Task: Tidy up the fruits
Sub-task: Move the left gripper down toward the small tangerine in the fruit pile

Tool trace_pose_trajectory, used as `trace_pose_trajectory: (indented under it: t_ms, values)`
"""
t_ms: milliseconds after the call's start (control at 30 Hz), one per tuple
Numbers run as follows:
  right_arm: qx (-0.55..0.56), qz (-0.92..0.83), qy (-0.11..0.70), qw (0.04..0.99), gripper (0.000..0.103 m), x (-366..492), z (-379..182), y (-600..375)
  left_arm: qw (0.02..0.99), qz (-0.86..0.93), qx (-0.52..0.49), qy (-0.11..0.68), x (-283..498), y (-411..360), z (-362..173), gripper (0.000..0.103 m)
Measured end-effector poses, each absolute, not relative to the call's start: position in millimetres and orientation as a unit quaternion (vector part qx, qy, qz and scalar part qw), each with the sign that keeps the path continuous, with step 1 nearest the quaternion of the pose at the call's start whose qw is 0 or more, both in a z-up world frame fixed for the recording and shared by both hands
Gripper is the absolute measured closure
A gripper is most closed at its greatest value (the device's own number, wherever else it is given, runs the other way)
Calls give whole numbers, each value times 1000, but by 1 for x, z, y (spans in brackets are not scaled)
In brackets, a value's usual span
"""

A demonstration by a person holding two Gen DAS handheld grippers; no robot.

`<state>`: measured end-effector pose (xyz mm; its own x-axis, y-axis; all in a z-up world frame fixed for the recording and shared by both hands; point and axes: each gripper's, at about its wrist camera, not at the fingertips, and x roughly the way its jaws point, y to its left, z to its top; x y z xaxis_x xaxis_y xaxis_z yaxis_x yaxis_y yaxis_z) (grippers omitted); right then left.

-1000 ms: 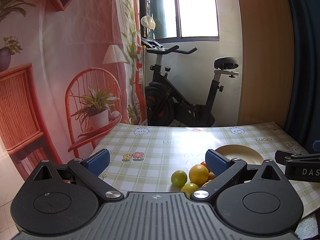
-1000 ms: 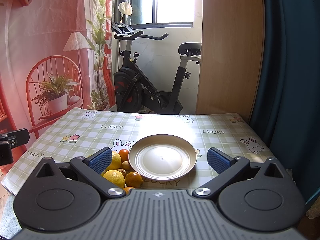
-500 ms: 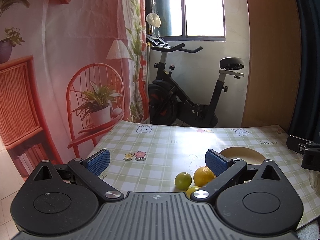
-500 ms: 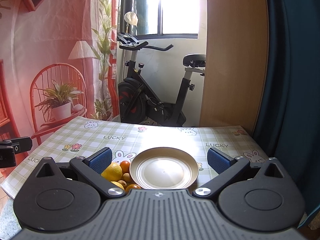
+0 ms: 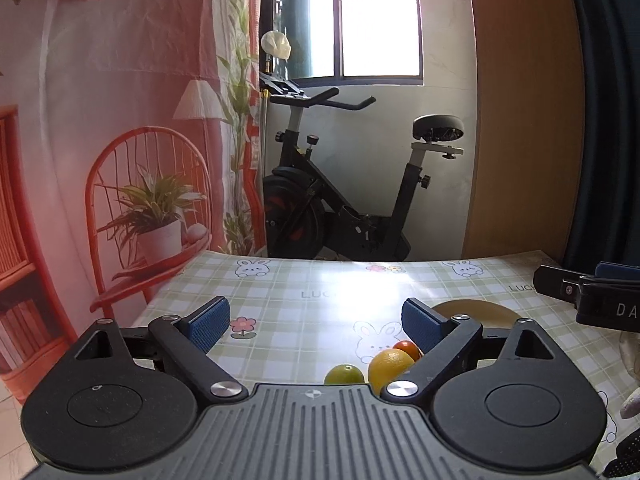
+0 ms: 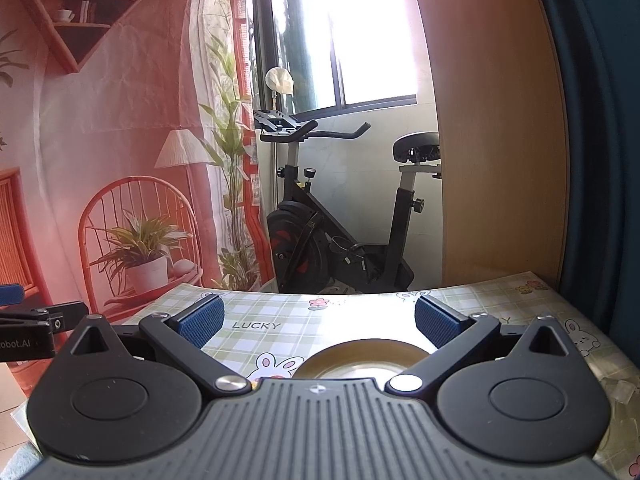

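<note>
In the left wrist view a green citrus (image 5: 345, 374), a yellow-orange citrus (image 5: 390, 365) and a small red-orange fruit (image 5: 408, 348) lie together on the checked tablecloth (image 5: 304, 312), just below my left gripper (image 5: 316, 316), which is open and empty. A pale round plate (image 5: 476, 309) lies behind the fruit. In the right wrist view the plate (image 6: 366, 360) sits low between the fingers of my right gripper (image 6: 318, 316), which is open and empty; the fruit is hidden there. The right gripper also shows in the left wrist view (image 5: 592, 292).
An exercise bike (image 5: 340, 200) stands behind the table's far edge under a window. A printed red backdrop (image 5: 120, 140) hangs at the left. A wooden panel (image 6: 500, 140) and a dark curtain (image 6: 600, 120) stand at the right.
Both grippers have tilted up and drawn back. The fruit and plate have dropped lower in both views, and the fruit has left the right wrist view. Both stay open.
</note>
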<state>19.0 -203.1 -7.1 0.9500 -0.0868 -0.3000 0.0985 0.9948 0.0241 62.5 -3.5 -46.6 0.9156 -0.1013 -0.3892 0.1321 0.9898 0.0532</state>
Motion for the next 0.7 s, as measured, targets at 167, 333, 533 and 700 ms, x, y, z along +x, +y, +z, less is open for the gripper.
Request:
trace_pose_trajectory:
  t_ms: [167,333,533,700]
  values:
    - [43,-33,186,981,0,32,-25,-212,972,-65,50,218,73,-8,-68,8]
    - [53,-32,239,969,0,41,-44,-219,963,-92,38,249,82,-3,-82,10]
    - [32,-27,258,965,0,38,-59,-211,953,-68,69,286,89,-9,-92,10]
    - [9,-9,272,962,0,38,-69,-199,952,-86,67,287,87,-7,-94,13]
